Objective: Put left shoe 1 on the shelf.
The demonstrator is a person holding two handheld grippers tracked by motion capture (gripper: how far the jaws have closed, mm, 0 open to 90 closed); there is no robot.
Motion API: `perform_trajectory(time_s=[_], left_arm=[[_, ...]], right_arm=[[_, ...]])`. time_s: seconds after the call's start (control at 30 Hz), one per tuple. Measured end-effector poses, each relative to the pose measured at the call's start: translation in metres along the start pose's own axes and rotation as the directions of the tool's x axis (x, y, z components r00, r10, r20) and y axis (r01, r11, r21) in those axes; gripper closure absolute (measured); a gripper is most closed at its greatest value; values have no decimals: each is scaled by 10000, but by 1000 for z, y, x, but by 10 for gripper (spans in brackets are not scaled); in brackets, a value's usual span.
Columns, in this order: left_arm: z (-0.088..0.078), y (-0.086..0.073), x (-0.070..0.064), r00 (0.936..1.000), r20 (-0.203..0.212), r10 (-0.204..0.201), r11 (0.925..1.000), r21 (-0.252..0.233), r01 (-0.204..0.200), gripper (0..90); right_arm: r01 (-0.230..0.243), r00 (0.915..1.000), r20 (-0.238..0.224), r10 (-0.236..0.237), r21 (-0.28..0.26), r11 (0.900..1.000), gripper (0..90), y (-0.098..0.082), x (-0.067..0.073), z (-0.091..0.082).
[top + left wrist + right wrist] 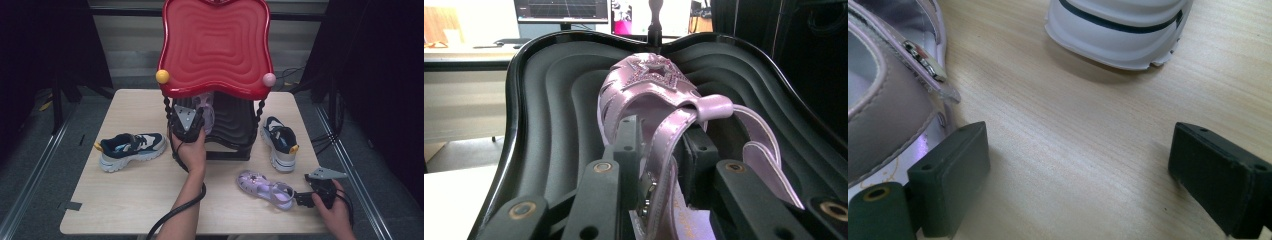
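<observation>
No word, brand, number or sign can be read in any of the views; the sneakers carry no legible logo, and the purple sandal (659, 100) on the black shelf bears a glittering star, which is ornament and not lettering; faint gold marks show on the insole (684, 220) of that sandal between the left gripper's jaws, too blurred to make out; similar pale scrawl shows on the insole (890, 167) of the other sandal in the right gripper view, likewise unreadable; the monitor (561, 10) far behind the shelf shows a line graph, its figures too small to tell.
</observation>
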State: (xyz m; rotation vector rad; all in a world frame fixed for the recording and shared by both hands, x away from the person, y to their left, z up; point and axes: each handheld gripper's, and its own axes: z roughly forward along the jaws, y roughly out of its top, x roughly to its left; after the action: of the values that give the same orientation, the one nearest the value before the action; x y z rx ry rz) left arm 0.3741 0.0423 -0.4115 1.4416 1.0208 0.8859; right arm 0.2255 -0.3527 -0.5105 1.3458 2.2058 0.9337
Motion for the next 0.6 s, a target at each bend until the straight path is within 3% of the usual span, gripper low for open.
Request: perform_trajectory(time_s=[0.23,0.33,0.6], left_arm=[[-2,-1,3,9981,-173,587,9981,219,-583,696],[-5,1,5,9977,-217,639,9973,381,-631,670],[-11,4,9,9950,49,998,9920,775,-999,626]], right_arm=[[0,10000,0,0,0,10000,86,0,0,0],[2,10000,1,-2,0,10000,86,0,0,0],[0,10000,3,0,0,10000,86,0,0,0]])
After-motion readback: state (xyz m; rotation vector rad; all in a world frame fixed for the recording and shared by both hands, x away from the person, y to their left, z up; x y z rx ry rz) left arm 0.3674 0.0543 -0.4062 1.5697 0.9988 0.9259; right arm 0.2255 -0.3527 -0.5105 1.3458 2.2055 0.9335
